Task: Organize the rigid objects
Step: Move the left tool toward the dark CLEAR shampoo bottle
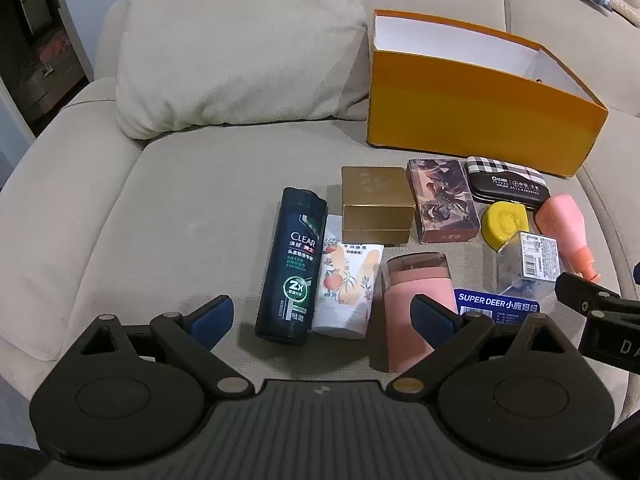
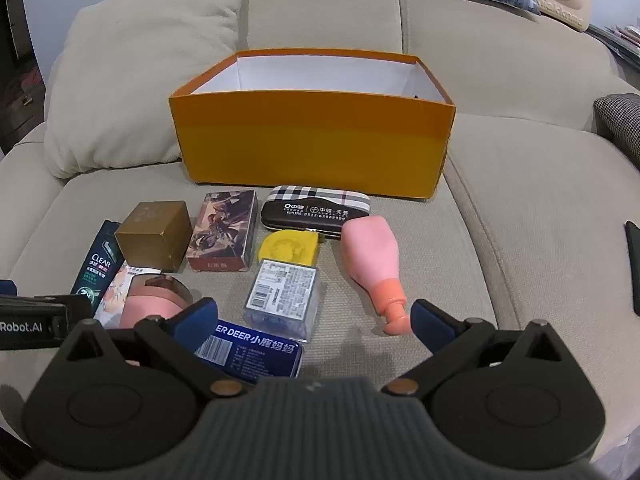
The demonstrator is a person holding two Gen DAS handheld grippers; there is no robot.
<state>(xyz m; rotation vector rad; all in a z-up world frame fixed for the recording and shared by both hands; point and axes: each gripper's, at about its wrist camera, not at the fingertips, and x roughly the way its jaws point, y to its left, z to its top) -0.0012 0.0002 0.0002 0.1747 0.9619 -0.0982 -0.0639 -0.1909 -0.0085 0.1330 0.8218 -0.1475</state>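
Right wrist view, left to right: one CLEAR shampoo bottle, one gold box, one patterned box, one pink pump bottle, before one orange box; maybe ten items on the sofa. Left gripper and right gripper gape wide, grasping nothing.

1 orange box, 10 small items, 2 pillows

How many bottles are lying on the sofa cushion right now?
2. The dark shampoo bottle lies at the left end of the group, beside the white tube. The pink bottle lies at the right end, its cap toward the camera. None looks hidden.
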